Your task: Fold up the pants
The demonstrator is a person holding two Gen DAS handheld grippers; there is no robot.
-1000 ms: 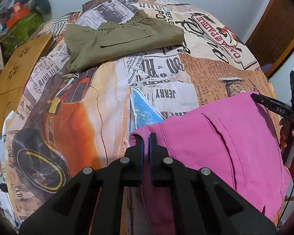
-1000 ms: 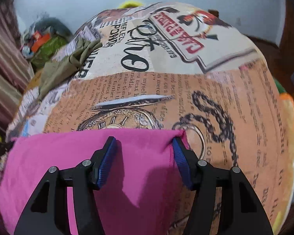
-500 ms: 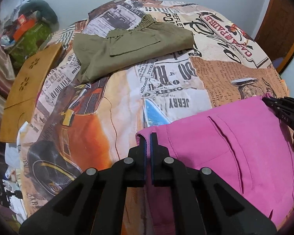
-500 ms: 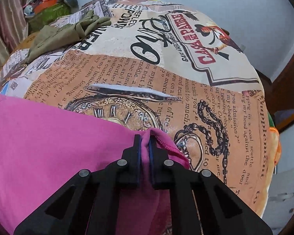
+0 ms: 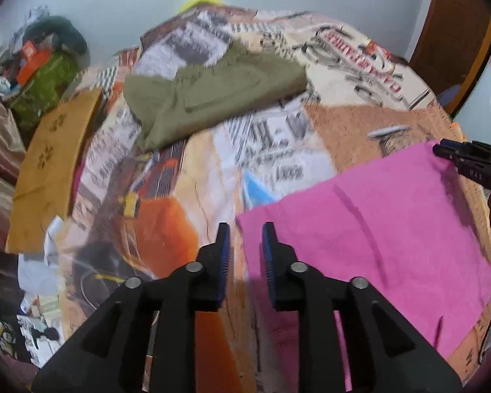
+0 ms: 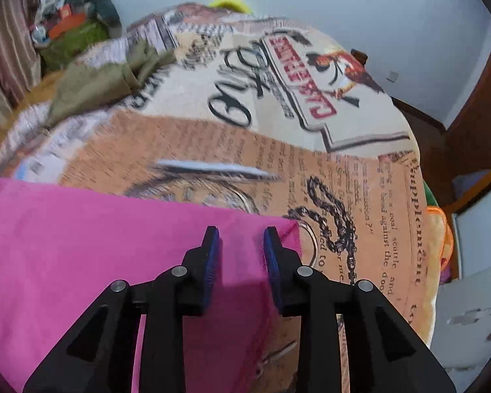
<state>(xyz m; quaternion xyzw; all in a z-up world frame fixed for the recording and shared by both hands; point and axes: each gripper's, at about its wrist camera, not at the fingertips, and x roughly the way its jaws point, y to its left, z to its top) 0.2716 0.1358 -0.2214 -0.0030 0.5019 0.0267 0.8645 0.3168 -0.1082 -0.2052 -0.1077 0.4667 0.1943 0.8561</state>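
Observation:
Pink pants (image 5: 376,222) lie folded flat on the printed bedspread (image 5: 186,216); they also show in the right wrist view (image 6: 98,245). My left gripper (image 5: 244,232) is open and empty, just above the pants' near left corner. My right gripper (image 6: 240,235) is open and empty over the pants' far right corner; it also shows at the right edge of the left wrist view (image 5: 442,150). Olive green pants (image 5: 212,95) lie folded at the back of the bed, also seen in the right wrist view (image 6: 95,88).
A tan wooden board (image 5: 49,163) leans at the bed's left side. Cluttered bags (image 5: 45,65) sit in the back left corner. A brown door (image 5: 458,26) stands at the right. The bed's right edge (image 6: 432,262) drops off beside a white surface.
Both grippers have opened and let go of the pink pants' corners. The pants now lie flatter. Both cameras have tilted up slightly.

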